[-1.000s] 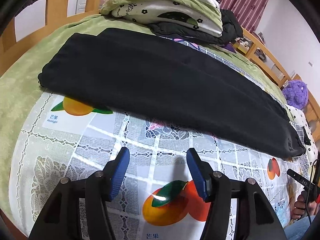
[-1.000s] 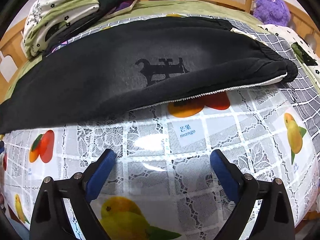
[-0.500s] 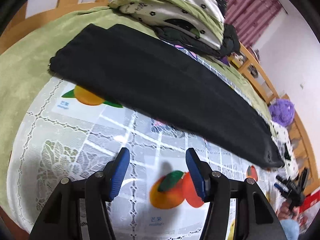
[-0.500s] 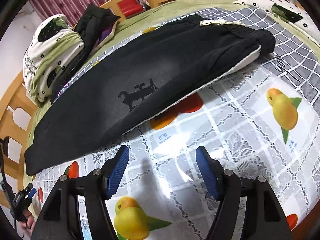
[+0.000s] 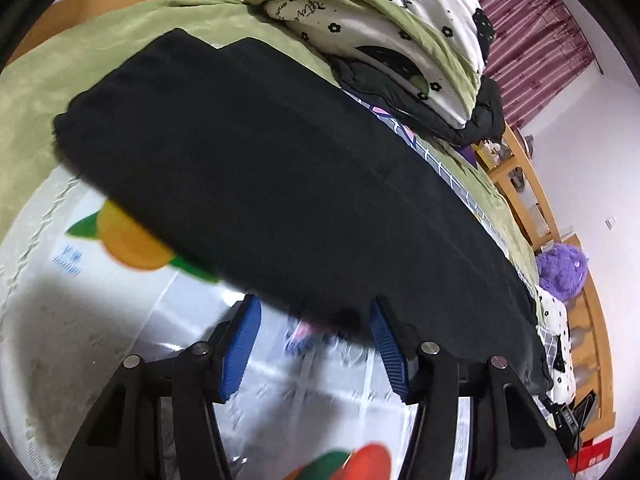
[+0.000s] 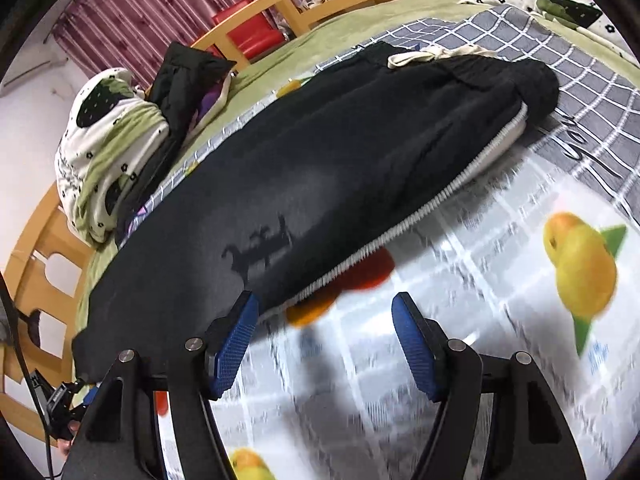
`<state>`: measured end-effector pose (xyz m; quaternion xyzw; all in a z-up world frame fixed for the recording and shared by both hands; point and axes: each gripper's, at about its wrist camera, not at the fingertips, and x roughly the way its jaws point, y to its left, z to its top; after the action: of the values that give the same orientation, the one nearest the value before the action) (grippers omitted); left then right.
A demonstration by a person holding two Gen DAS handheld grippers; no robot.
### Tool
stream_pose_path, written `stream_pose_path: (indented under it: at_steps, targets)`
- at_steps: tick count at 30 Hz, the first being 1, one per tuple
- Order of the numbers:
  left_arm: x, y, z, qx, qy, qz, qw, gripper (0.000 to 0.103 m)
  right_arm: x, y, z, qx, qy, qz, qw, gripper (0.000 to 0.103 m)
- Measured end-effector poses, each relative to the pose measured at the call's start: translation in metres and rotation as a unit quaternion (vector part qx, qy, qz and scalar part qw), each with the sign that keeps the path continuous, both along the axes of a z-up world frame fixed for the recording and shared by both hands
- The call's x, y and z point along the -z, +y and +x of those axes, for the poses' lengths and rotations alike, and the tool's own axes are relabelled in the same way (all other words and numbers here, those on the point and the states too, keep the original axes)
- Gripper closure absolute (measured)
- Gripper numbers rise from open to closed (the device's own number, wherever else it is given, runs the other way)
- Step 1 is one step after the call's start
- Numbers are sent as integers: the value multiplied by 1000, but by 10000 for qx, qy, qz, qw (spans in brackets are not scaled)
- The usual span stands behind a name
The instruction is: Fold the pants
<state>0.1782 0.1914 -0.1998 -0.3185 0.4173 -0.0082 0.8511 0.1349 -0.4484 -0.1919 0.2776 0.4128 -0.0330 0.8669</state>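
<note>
Black pants (image 5: 280, 168) lie folded lengthwise in a long strip across a white fruit-print cloth (image 5: 80, 320) on a bed. In the right wrist view the same pants (image 6: 340, 168) show a dark animal print, a white ribbed edge and a cream drawstring at the waist end. My left gripper (image 5: 314, 312) has its blue pads at the pants' near edge, jaws closing, with the hem just at the tips and no pad pressing on it. My right gripper (image 6: 324, 308) stands open at the white ribbed edge, which its left pad (image 6: 236, 336) almost touches.
A stack of green and white flowered bedding (image 5: 380, 24) over a dark jacket sits behind the pants. Wooden bed rails (image 6: 40, 264) run round the bed. A purple plush toy (image 5: 560, 272) lies at the far right. A grey checked sheet (image 6: 580, 100) lies by the waist end.
Both grippers moved in toward the pants, whose near edge now reaches their fingertips. The right jaws narrowed from wide a second ago; both views rolled.
</note>
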Motion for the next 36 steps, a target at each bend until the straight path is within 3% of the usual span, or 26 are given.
stream_pose_path:
  at_steps: [2, 4, 5, 6, 7, 9, 14, 18, 24, 29, 31, 36]
  targets:
    - [1, -1, 8, -33, 58, -13, 10000, 57, 1, -5, 11, 11, -61, 112, 9999, 34]
    - [1, -6, 19, -87, 208, 195, 9996, 70, 3, -10, 24, 1, -132, 205, 9997, 34]
    - [0, -8, 21, -109, 269, 319, 9991, 75, 5, -11, 30, -6, -100, 185, 9998, 40]
    - [0, -10, 25, -146, 353, 486, 9981, 85, 8, -11, 37, -32, -27, 126, 9999, 64]
    - [-1, -11, 29, -180, 439, 623, 9969, 93, 11, -10, 45, -107, 80, 45, 9999, 72]
    - [-6, -8, 29, -215, 418, 602, 9971, 95, 14, -10, 54, -191, 170, -51, 9997, 83]
    - [-53, -11, 34, -88, -107, 878, 9960, 95, -27, -5, 71, -536, -369, -256, 9976, 85]
    - [-86, -15, 62, -45, -406, 989, 9943, 94, -60, -7, 114, -807, -562, -277, 9948, 86]
    - [-109, -43, 137, -18, -643, 1922, 9792, 94, -90, -1, 189, -1073, -812, -609, 9890, 86]
    - [-91, -54, 194, -36, -561, 2214, 9736, 94, -74, 1, 258, -1080, -611, -803, 9890, 86]
    - [-77, -49, 213, -117, -520, 2137, 9754, 94, -56, -2, 286, -1006, -458, -685, 9915, 85]
    - [-55, -45, 237, -131, -141, 1972, 9802, 88, -17, -14, 322, -806, -104, -144, 9966, 71]
